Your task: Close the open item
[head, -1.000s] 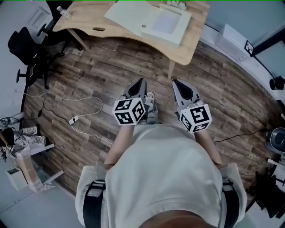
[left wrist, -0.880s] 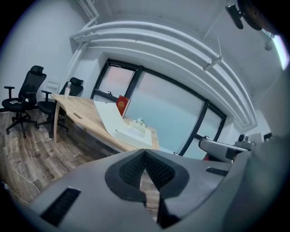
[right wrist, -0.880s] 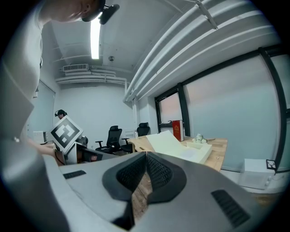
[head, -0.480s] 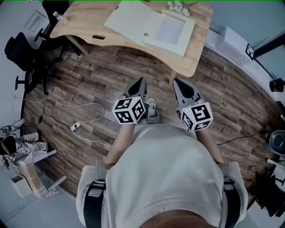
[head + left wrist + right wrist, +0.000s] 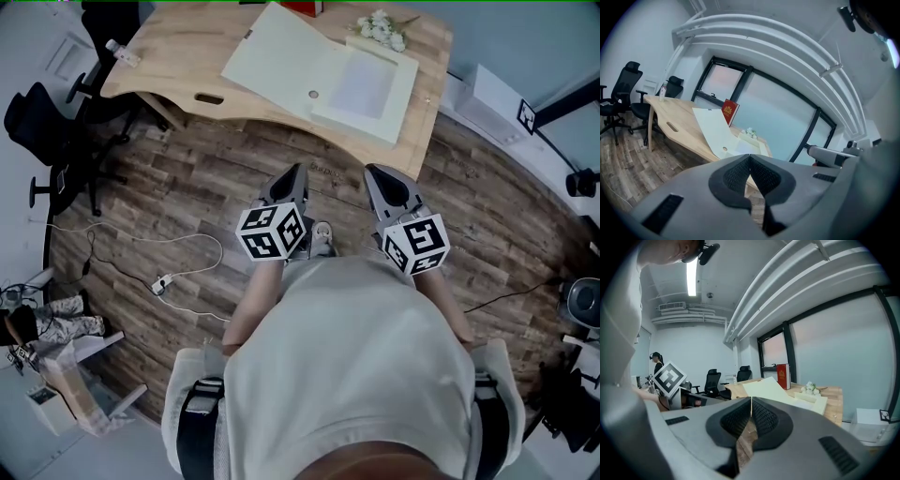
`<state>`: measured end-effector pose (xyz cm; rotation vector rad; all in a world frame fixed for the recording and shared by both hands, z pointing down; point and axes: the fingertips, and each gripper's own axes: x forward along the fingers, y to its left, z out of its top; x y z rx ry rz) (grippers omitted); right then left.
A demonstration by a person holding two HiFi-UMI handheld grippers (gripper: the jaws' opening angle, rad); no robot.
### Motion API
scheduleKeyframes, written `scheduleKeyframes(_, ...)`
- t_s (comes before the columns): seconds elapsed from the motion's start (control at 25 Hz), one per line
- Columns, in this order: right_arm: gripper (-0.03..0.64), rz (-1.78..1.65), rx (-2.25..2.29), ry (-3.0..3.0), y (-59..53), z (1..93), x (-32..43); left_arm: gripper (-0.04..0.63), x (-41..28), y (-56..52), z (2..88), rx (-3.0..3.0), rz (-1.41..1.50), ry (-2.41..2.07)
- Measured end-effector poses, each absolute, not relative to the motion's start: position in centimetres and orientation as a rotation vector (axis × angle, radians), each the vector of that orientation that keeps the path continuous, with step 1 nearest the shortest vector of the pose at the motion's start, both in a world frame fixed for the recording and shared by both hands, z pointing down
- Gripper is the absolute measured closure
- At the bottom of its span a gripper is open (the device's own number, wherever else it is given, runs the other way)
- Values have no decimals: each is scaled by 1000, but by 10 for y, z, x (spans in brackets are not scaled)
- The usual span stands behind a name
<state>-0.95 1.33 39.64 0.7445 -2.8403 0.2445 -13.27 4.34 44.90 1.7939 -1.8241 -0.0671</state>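
Wood-plank office floor (image 5: 169,197), and over it two tools, left gripper (image 5: 293,172) and right gripper (image 5: 375,174), both pinched shut on nothing, well short of the one desk (image 5: 178,52). On it sits one cream box (image 5: 361,80), lid (image 5: 277,52) flung open, one flower bunch (image 5: 380,28) just behind. I'd guess a one-sided shove skids the box into those instead of folding the lid over.

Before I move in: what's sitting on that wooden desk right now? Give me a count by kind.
Open cream box: 1
Red book: 1
Bunch of white flowers: 1
Small bottle: 1
Total: 4
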Motion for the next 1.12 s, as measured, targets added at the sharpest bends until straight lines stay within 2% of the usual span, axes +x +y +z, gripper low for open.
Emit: scheduleKeyframes(1.12,597,270,864,-2804,-102,408,-91,574,-231,-81,469,1824,-13,-1751)
